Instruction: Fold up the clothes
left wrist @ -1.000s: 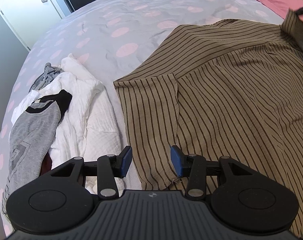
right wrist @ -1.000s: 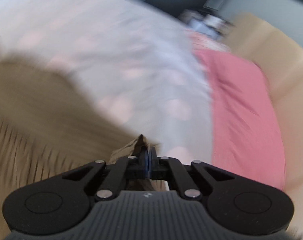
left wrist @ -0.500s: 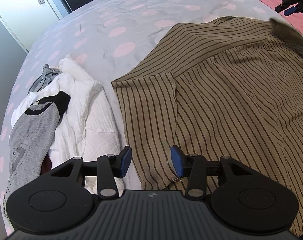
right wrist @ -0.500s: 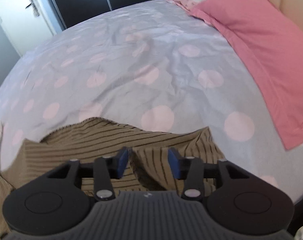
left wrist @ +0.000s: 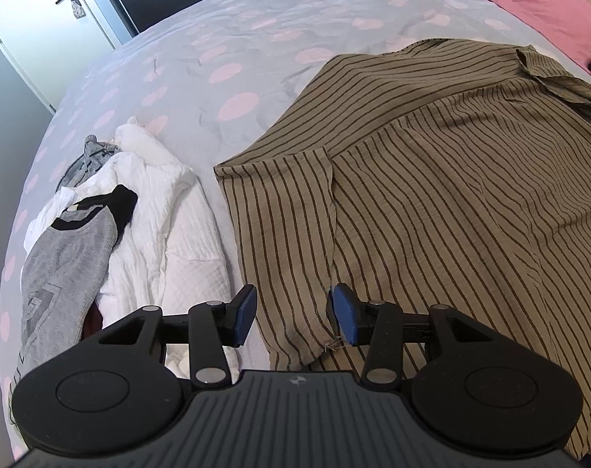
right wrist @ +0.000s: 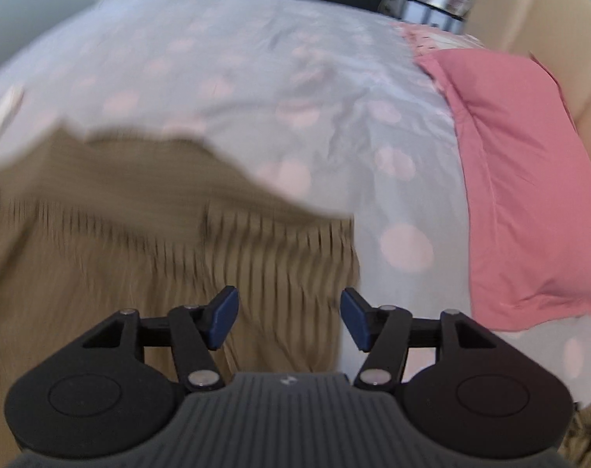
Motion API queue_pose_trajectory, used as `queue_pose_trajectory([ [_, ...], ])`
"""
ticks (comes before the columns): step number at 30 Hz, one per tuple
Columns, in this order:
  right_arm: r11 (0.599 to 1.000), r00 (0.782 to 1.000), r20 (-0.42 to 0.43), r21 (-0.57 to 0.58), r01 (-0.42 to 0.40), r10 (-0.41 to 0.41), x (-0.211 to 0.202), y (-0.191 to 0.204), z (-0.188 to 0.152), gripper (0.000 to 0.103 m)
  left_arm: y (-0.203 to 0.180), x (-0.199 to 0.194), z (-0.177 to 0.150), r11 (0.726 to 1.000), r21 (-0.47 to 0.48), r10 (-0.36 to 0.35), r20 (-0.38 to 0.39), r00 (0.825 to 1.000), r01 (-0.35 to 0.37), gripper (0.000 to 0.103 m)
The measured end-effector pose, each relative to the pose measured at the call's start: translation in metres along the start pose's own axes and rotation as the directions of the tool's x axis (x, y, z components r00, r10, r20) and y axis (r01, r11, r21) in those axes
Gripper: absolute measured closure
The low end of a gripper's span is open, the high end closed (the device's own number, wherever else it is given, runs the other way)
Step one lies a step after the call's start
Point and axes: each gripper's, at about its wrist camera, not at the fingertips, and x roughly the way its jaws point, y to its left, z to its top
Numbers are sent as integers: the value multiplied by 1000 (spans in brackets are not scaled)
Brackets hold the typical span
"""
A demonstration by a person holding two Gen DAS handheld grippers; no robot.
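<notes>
A brown striped shirt [left wrist: 443,195] lies spread on the bed, back side up, its collar [left wrist: 549,78] at the far right. My left gripper [left wrist: 293,314] hangs open just above the shirt's near sleeve hem, nothing between its blue pads. The right wrist view is blurred by motion; there the same shirt [right wrist: 139,241] fills the lower left, and my right gripper [right wrist: 289,319] stands open over its edge, holding nothing.
A heap of clothes lies left of the shirt: a white garment [left wrist: 170,226] with a grey sweater [left wrist: 65,269] on top. The bedcover [left wrist: 225,58] is grey with pink dots. A pink pillow [right wrist: 529,179] lies at the right, a white door [left wrist: 42,11] far left.
My right gripper, shut on the shirt's collar corner a second ago, has opened and let it go, then swung away. The collar now lies on the bed. The left gripper barely moved.
</notes>
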Motion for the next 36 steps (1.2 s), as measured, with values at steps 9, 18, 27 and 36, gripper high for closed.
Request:
queue_pose_trajectory([
  [9,991,997,-75,-135,-3,-7,15,6,-79,31,-14,3,3,1000,13,3,-13,1000,-2,62],
  [18,999,998,-66,30,17,-15,34,-11,-71,99,-25,-3,11,999,37,7,4,1000,-7,62],
  [27,945,971,-96,229,234,-217,22,-65,-69,100,-31,1,13,998,63,8,-4,1000,-7,62],
  [36,982,978,-89,6,188,-187,24,-32,-80,99,-32,4,12,998,67,14,-12,1000,-13,62],
])
